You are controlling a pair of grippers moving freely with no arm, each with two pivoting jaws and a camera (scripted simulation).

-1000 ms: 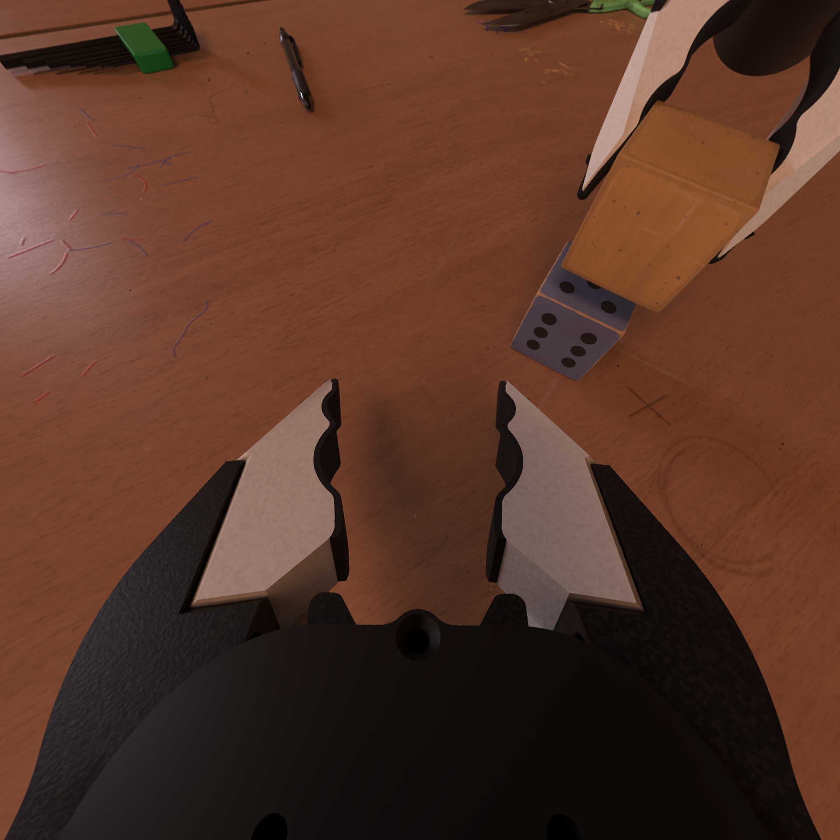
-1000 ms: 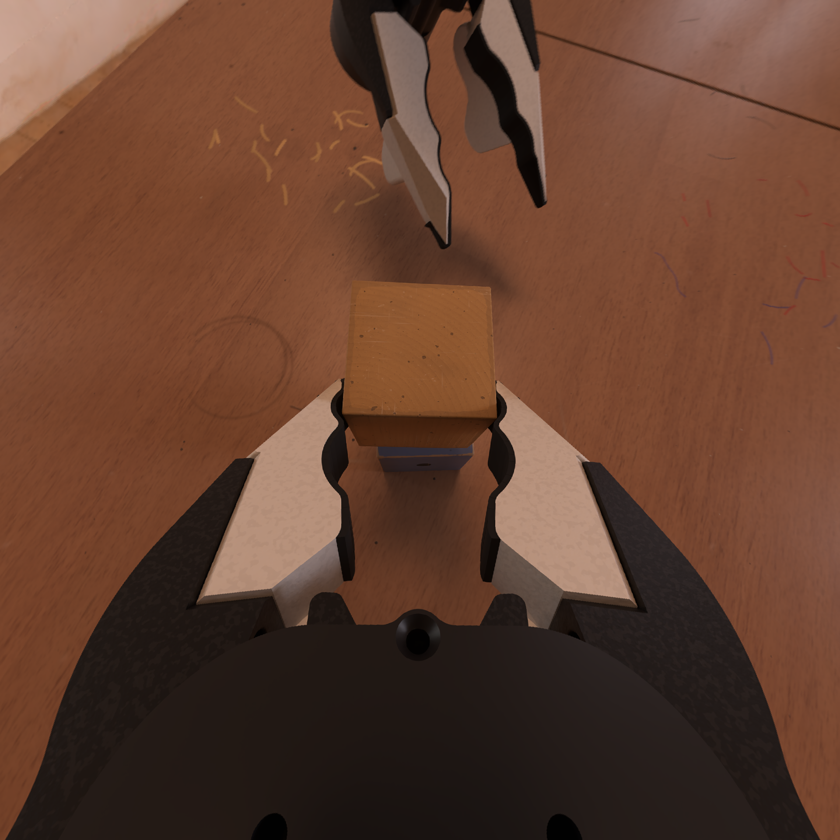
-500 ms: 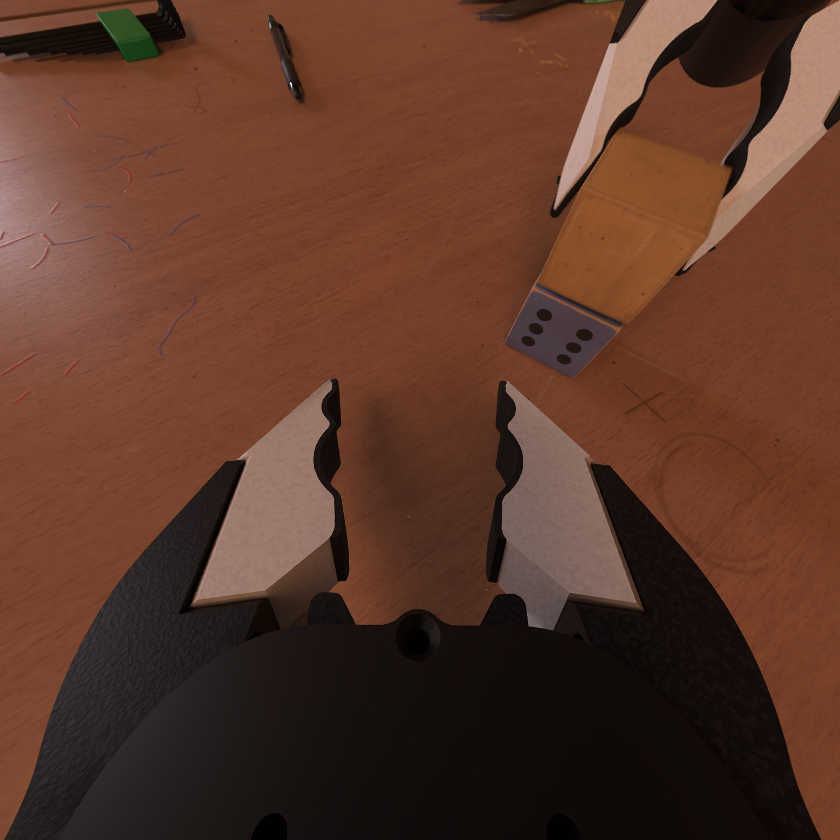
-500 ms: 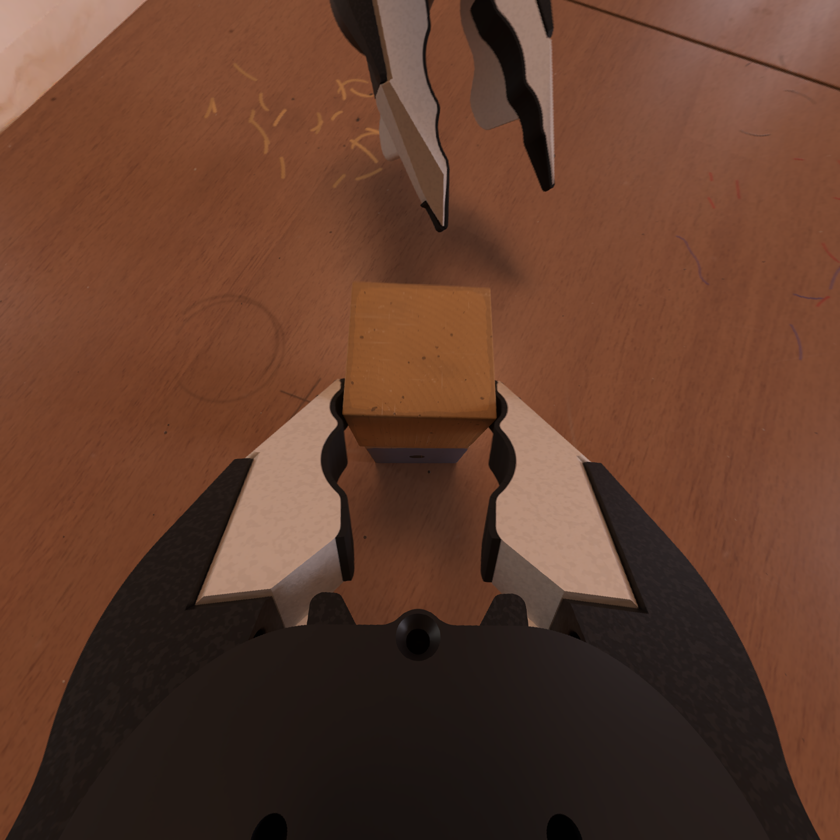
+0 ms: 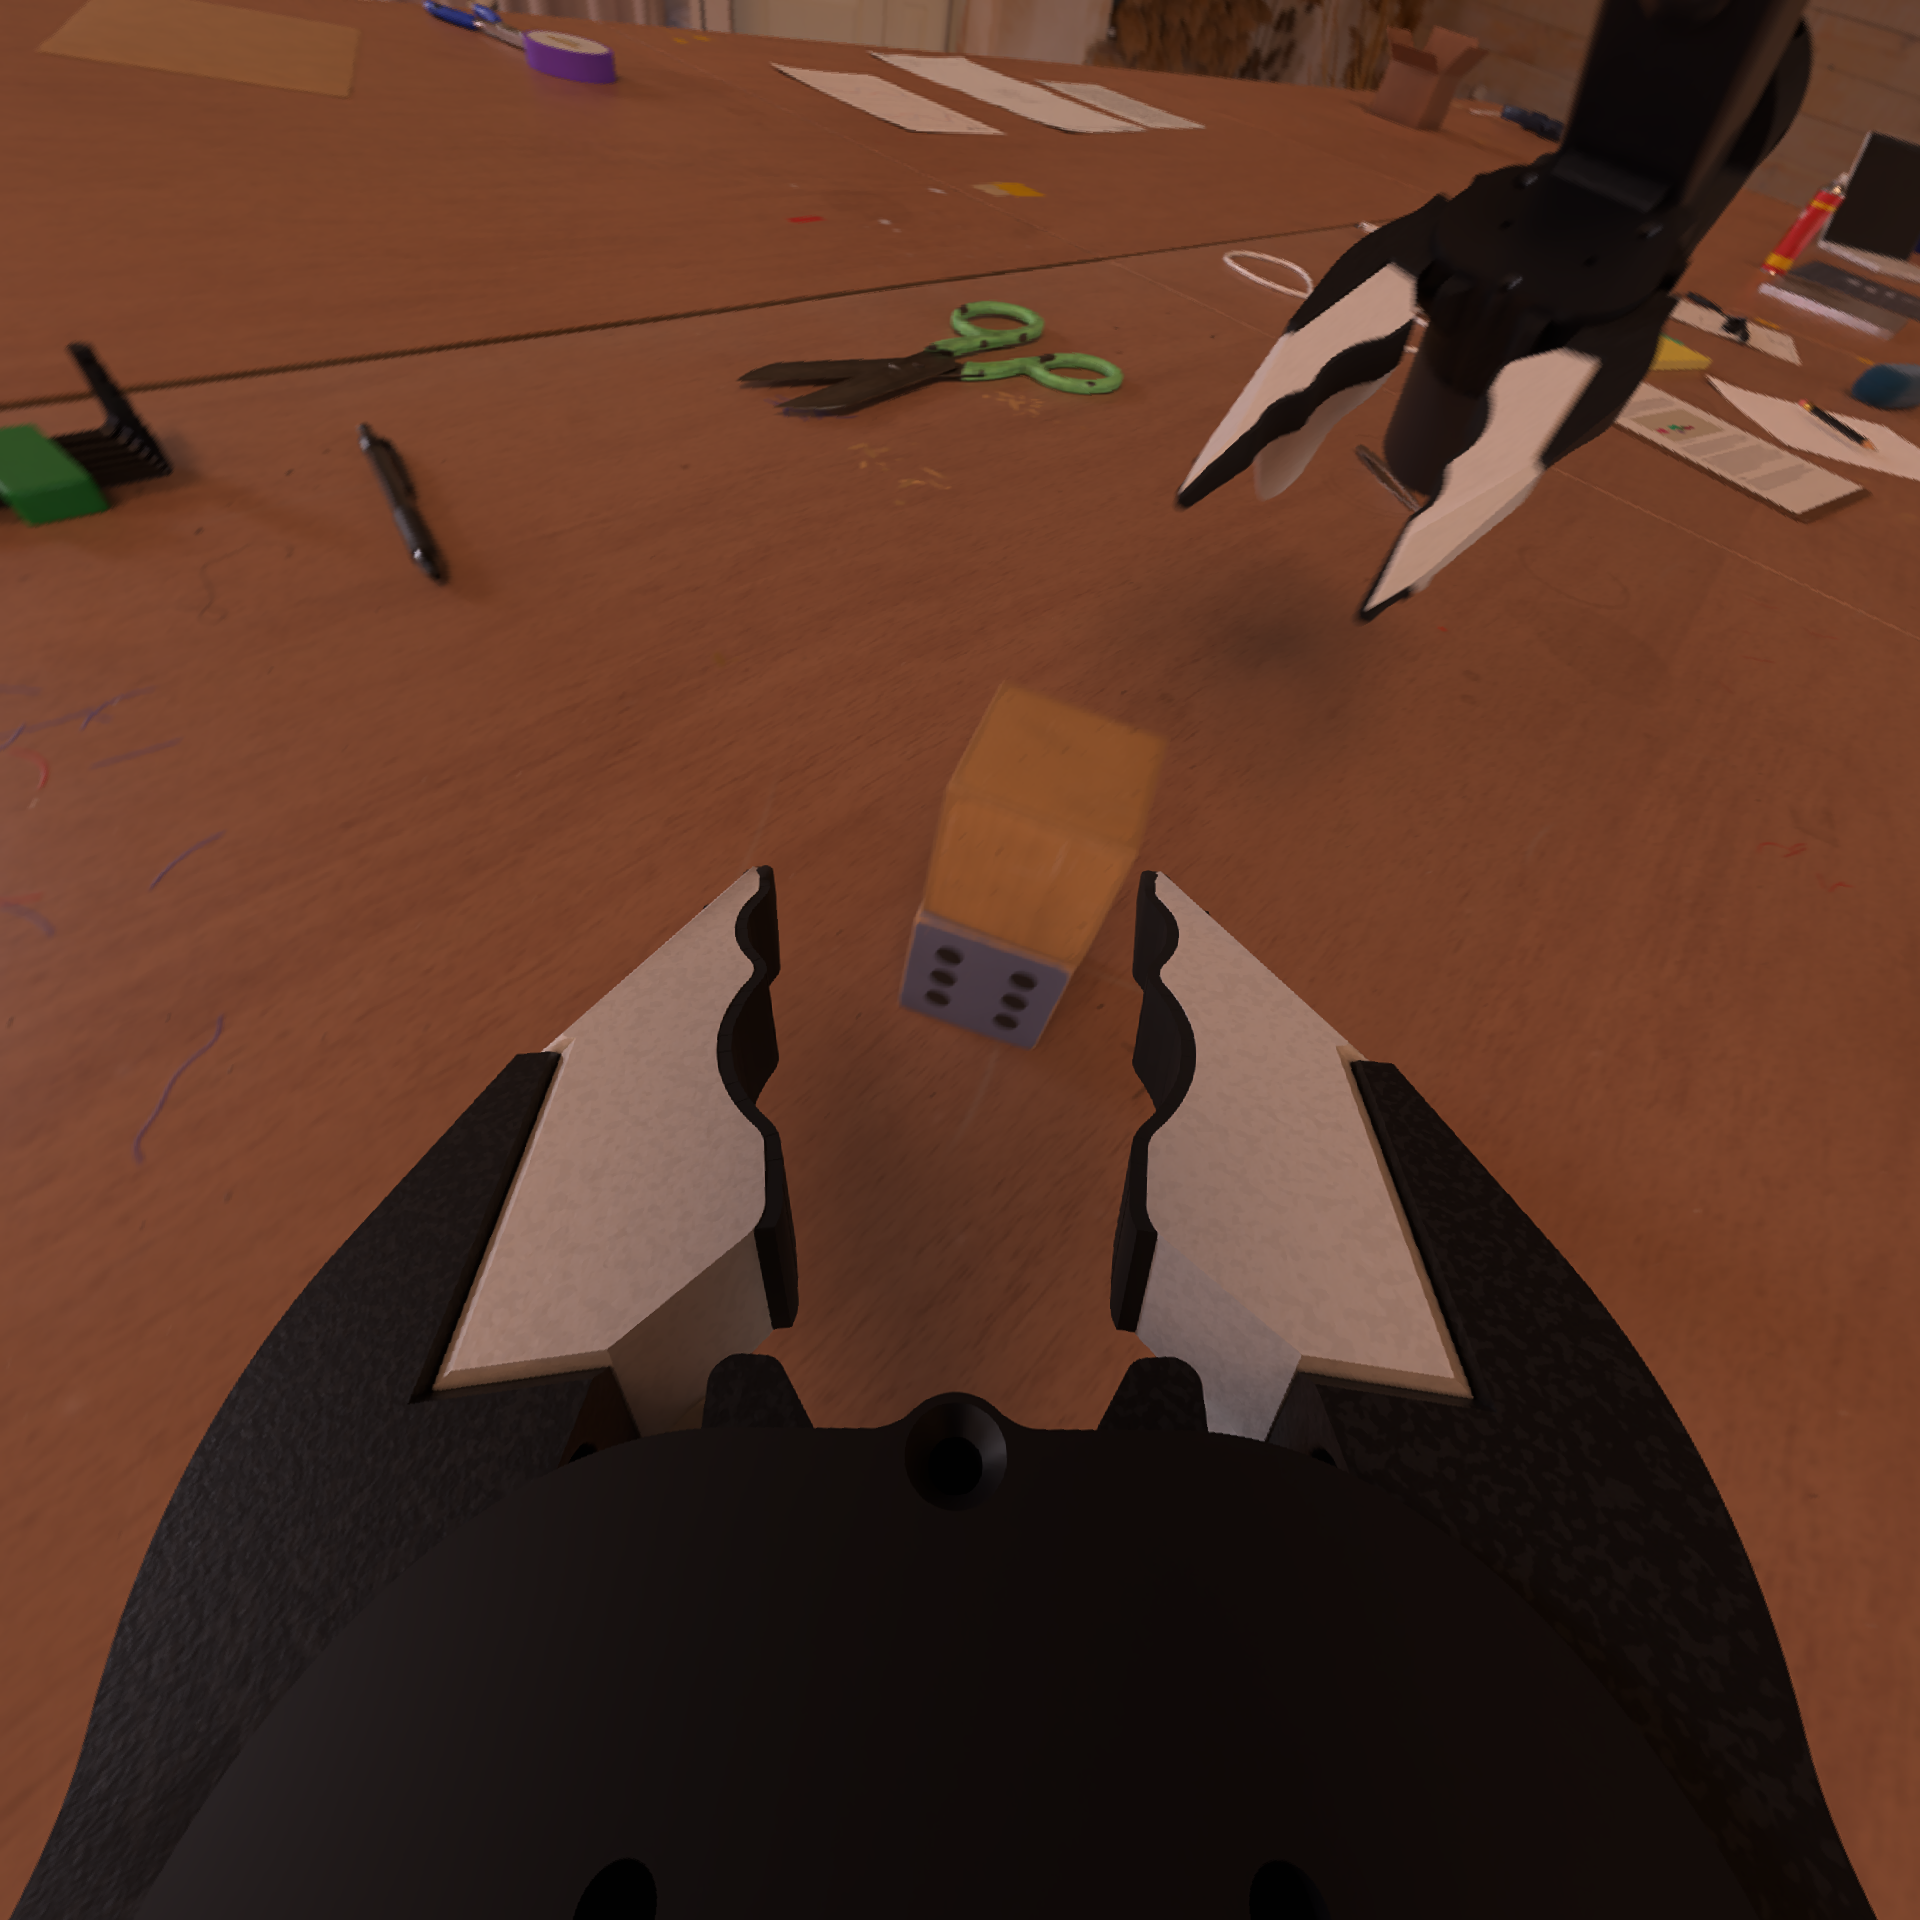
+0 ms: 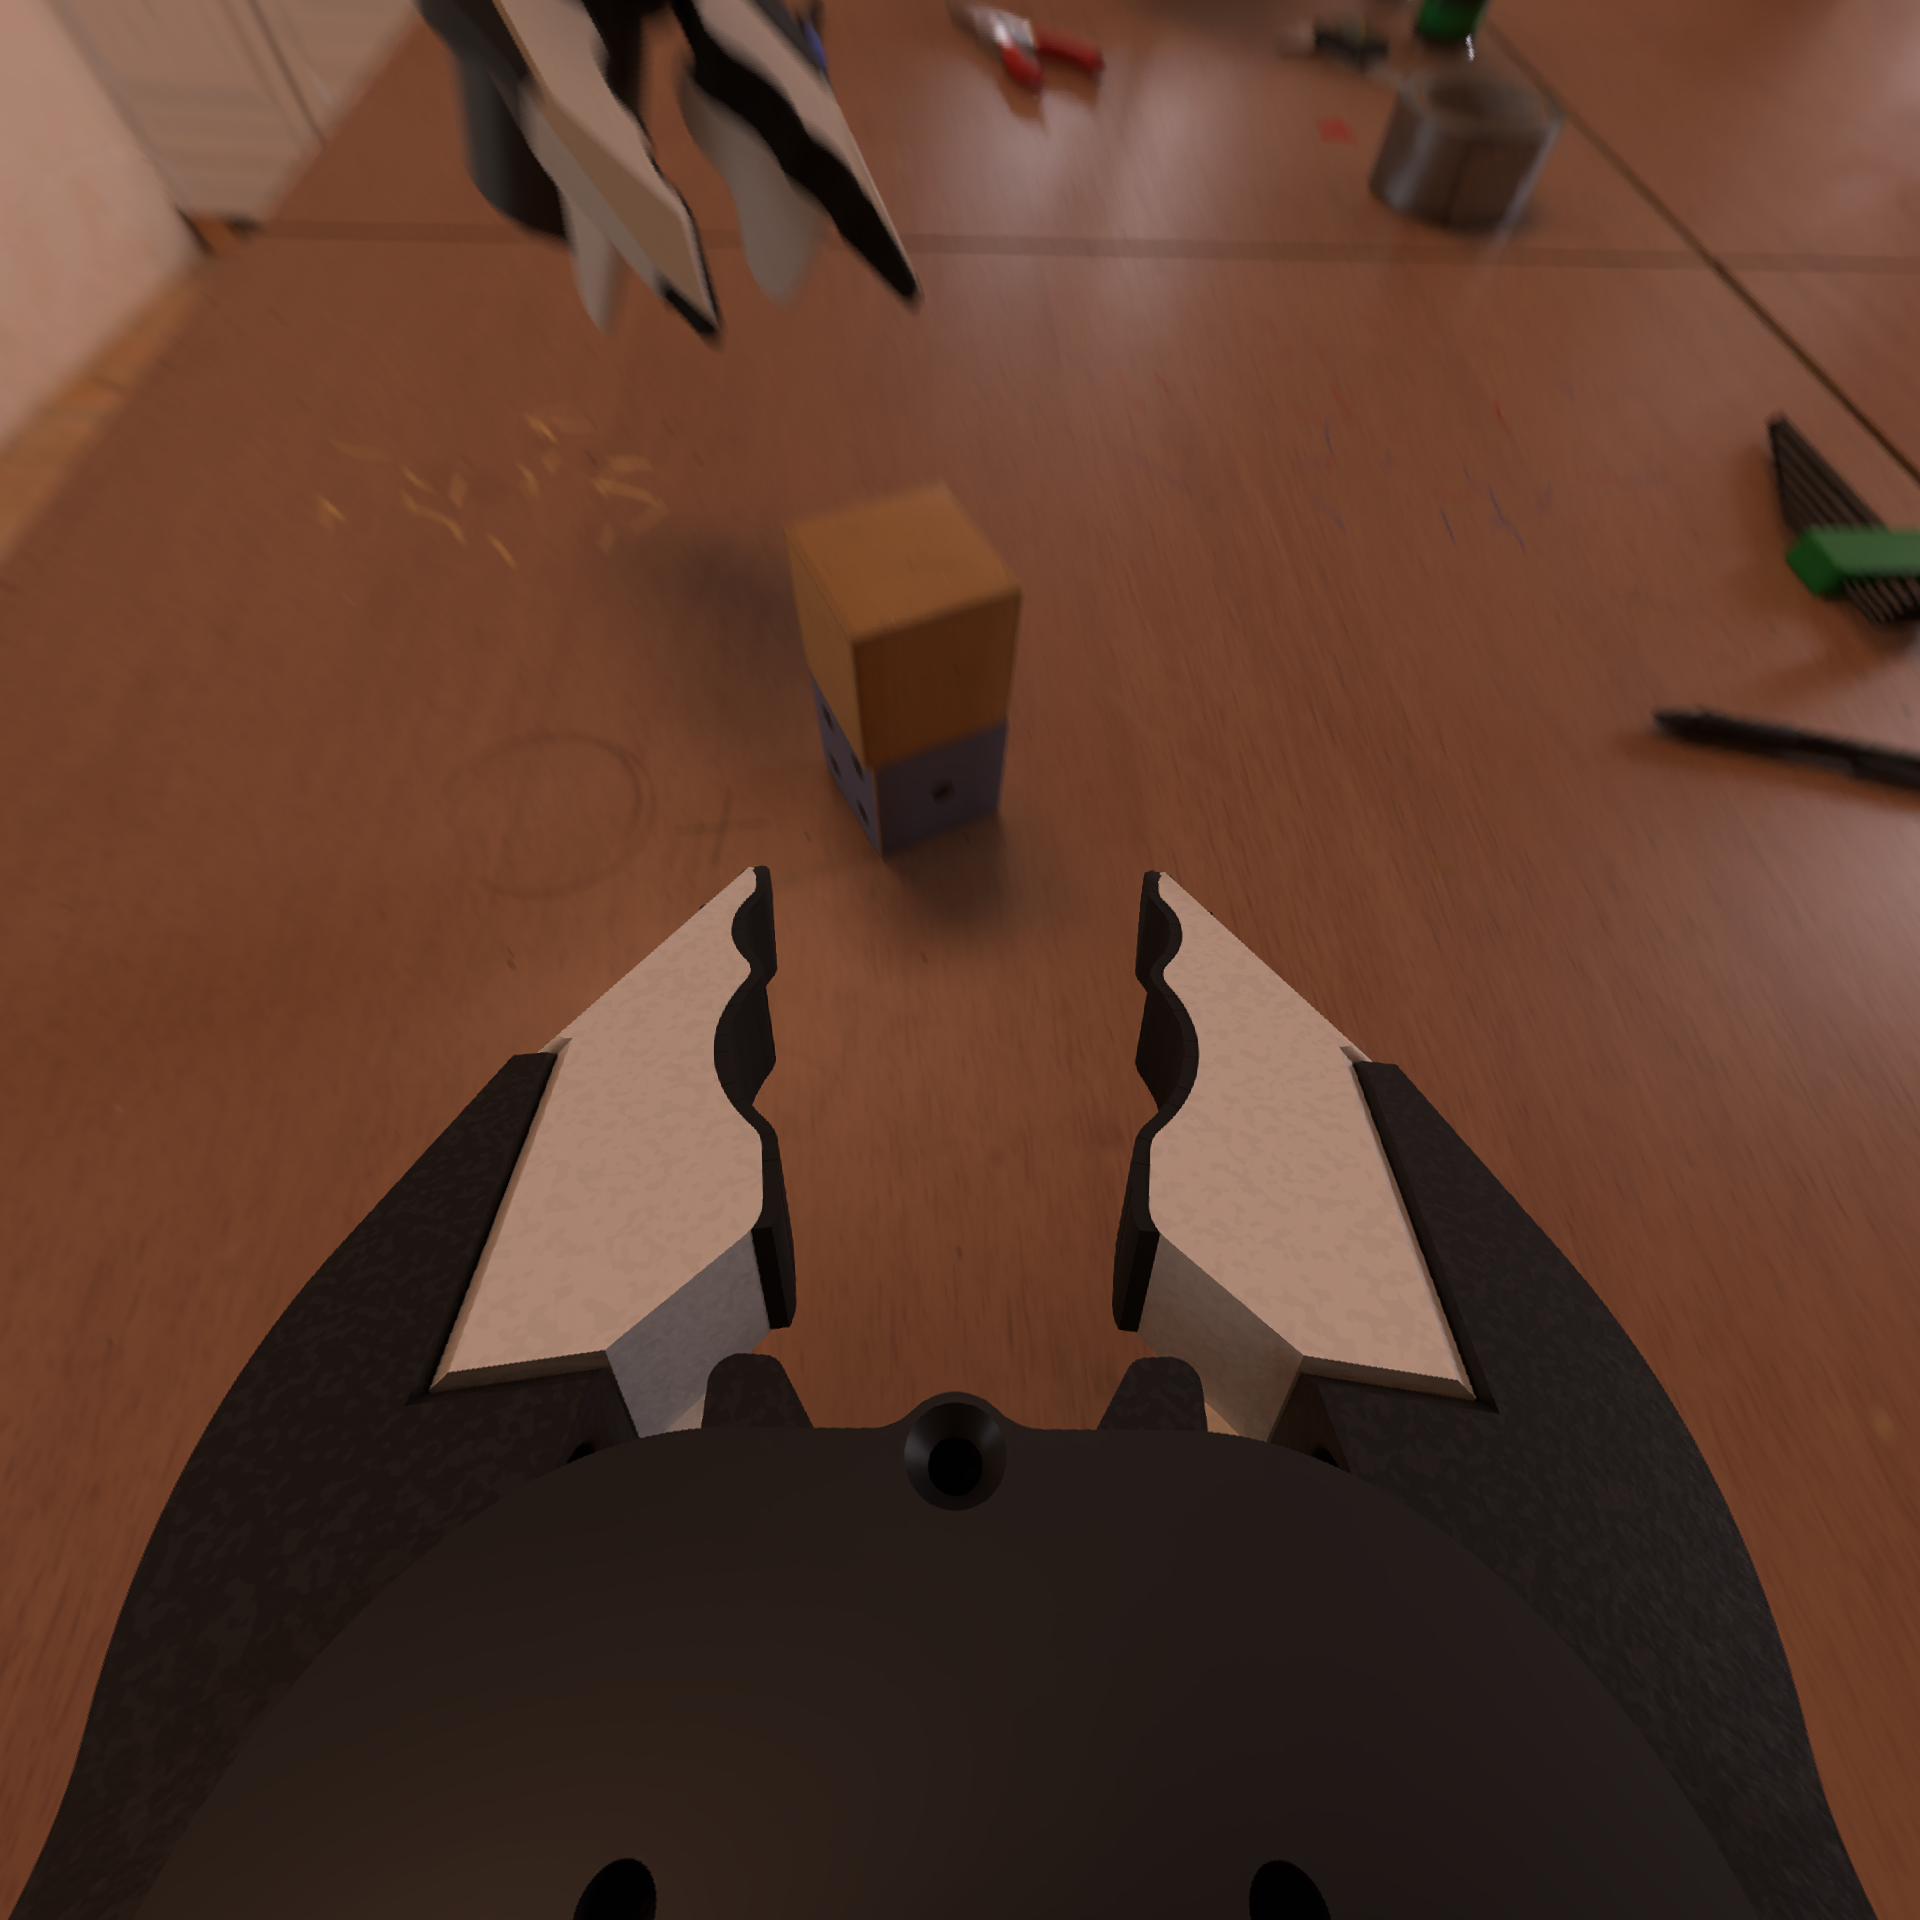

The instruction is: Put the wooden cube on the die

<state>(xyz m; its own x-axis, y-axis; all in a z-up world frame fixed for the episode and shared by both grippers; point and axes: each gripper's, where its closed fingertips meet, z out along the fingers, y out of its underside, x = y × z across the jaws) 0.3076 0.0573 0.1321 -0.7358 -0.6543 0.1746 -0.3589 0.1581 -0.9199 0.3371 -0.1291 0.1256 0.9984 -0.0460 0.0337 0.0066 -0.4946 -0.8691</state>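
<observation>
Stack at centre: the orange-brown wooden cube [image 5: 1039,831] rested squarely on the pale grey die with black pips [image 5: 982,987], which stood on the brown wooden surface [image 5: 520,727]. The left gripper [image 5: 954,883] was spread wide and empty just before the stack. The right gripper [image 6: 954,883], equally wide and empty, hung clear.

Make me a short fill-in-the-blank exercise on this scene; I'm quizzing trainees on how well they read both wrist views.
1. The wooden cube rests on top of the ____.
2. The die face seen in the left wrist view shows ____ pips.
3. The right gripper has its jaws ____, holding nothing.
4. The scissors on the table have ____ handles.

Missing words: die; six; open; green
</observation>
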